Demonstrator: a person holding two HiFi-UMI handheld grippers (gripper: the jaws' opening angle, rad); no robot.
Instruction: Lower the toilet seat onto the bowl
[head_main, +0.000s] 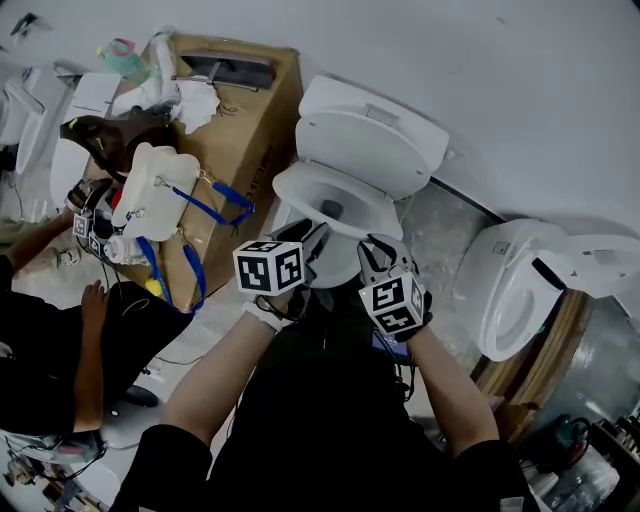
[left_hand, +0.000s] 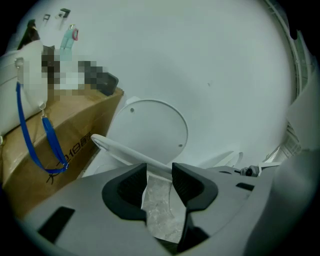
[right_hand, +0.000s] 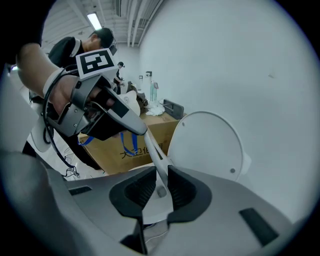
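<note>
The left tool (left_hand: 160, 176) pinches the front edge of the toilet seat (left_hand: 117, 149) — its jaws are close together on the rim. The right tool (right_hand: 161, 184) squeezes the same edge just beside it. The seat hangs part way down — between the raised lid (right_hand: 210, 145) and the bowl (head_main: 342, 268).

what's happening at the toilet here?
A person with a handheld gripper in each hand is working the toilet seat down toward the bowl. The right gripper is shut on the seat's front rim. The left gripper has the rim at its jaw tips, but a firm pinch can't be confirmed. The lid stands upright behind. The seat looks tilted, not yet flat on the bowl.
</note>
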